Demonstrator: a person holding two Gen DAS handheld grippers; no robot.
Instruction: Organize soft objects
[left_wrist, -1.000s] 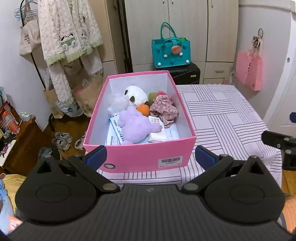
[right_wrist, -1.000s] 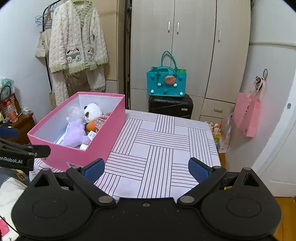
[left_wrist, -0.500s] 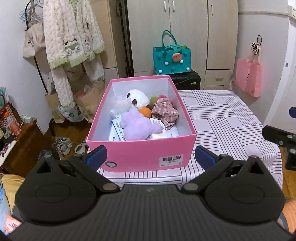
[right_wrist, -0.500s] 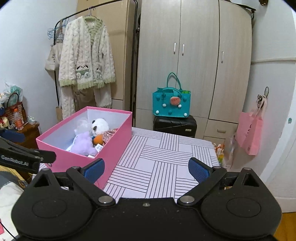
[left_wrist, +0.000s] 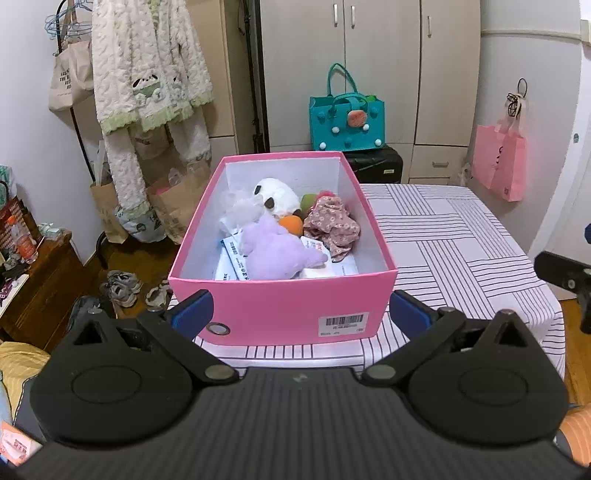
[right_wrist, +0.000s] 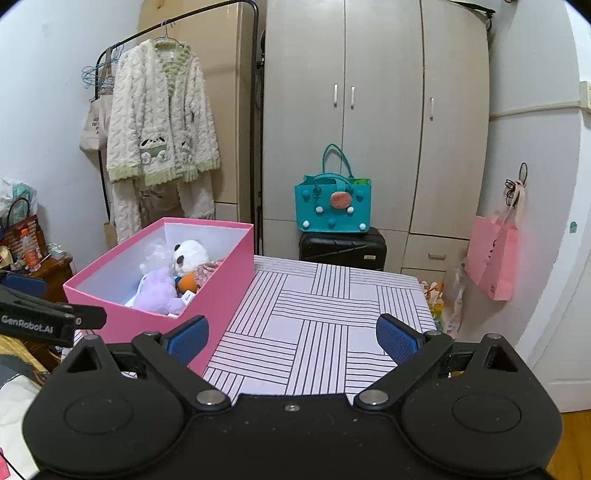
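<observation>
- Left wrist view: the left gripper (left_wrist: 297, 308) hangs low at 6 o'clock with its blue-padded fingers (left_wrist: 192, 308) spread wide and empty, one at either side of the near wall of a pink box (left_wrist: 280, 306), not touching it.
- The pink box is a rectangular cardboard carton with white inner walls, a metal eyelet and a barcode sticker on its near face; it stands on the left part of the tabletop (left_wrist: 450, 236), which wears a white cloth with dark stripes in a block pattern.
- Inside the box, toward 6 o'clock, lies a fuzzy lilac plush toy (left_wrist: 275, 253) on flat white printed packets (left_wrist: 231, 258).
- Toward 12 o'clock sits a round white plush (left_wrist: 277, 194) with dark patches; a crinkled clear plastic wrap (left_wrist: 240, 212) lies at its 9 o'clock side.
- A small orange ball (left_wrist: 291, 223) sits between the two plush toys, and a bunched floral cloth (left_wrist: 332, 225) lies at 3 o'clock against the right wall.
- Right wrist view: the right gripper (right_wrist: 293, 339) hovers over the near edge of the striped tabletop, fingers (right_wrist: 397, 338) wide apart with nothing between them; the pink box stands at its 10 o'clock.
- Beyond the tabletop, a teal felt bag (right_wrist: 332, 206) rests on a black hard-shell suitcase (right_wrist: 343, 249), and a knobbly cream robe (right_wrist: 162, 122) hangs from a rack at 11 o'clock.
</observation>
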